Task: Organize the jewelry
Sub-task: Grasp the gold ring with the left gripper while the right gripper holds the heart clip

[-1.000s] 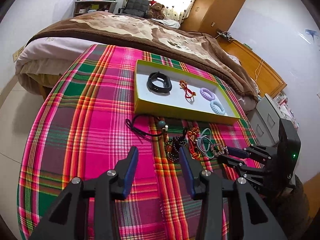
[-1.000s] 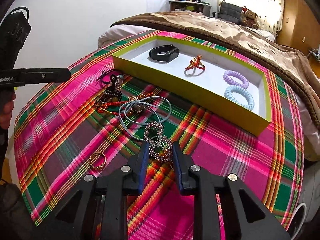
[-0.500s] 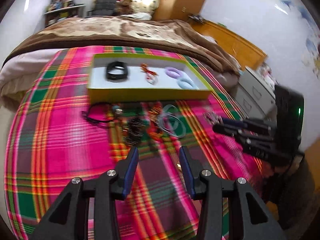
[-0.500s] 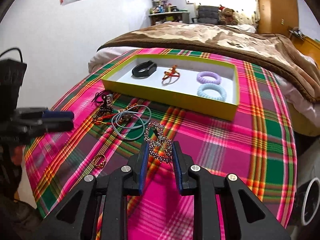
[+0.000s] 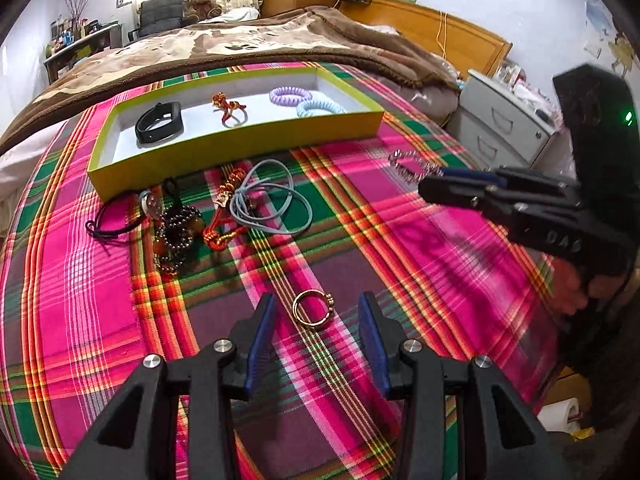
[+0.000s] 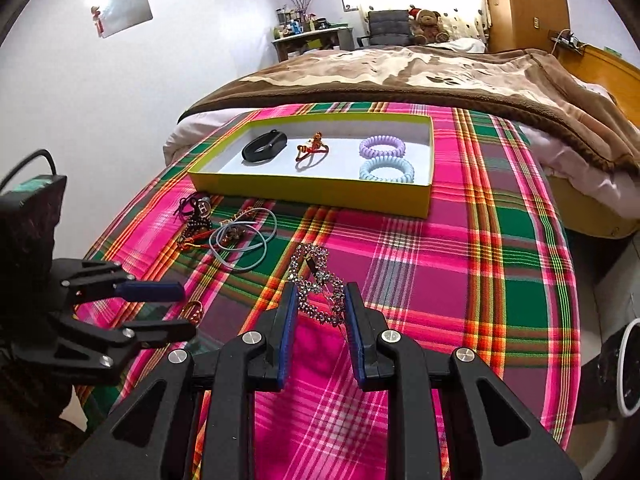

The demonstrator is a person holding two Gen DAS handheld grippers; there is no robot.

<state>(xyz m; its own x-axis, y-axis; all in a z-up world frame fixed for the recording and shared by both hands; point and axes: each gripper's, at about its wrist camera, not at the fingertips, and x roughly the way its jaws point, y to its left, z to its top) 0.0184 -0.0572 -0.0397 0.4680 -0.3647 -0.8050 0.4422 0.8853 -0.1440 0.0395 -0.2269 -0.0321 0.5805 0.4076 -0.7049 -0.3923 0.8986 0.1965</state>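
Note:
A yellow-green tray (image 5: 240,151) (image 6: 312,190) on the plaid cloth holds a black band (image 5: 159,123), a red knot charm (image 5: 229,107), a purple coil tie (image 5: 290,95) and a blue coil tie (image 5: 320,108). My right gripper (image 6: 319,306) is shut on a rhinestone bracelet (image 6: 318,280), lifted above the cloth; it also shows in the left wrist view (image 5: 408,166). My left gripper (image 5: 316,316) is open, its fingers either side of a gold ring (image 5: 312,307) lying on the cloth.
Loose on the cloth in front of the tray: a black cord (image 5: 116,220), a dark bead bracelet (image 5: 176,232), a red cord charm (image 5: 224,216) and grey-blue cord loops (image 5: 272,200). A bed with a brown blanket (image 5: 240,44) lies behind, and drawers (image 5: 500,128) stand at right.
My left gripper has swung right and come down around the gold ring. My right gripper has lifted the rhinestone bracelet off the cloth and pulled back.

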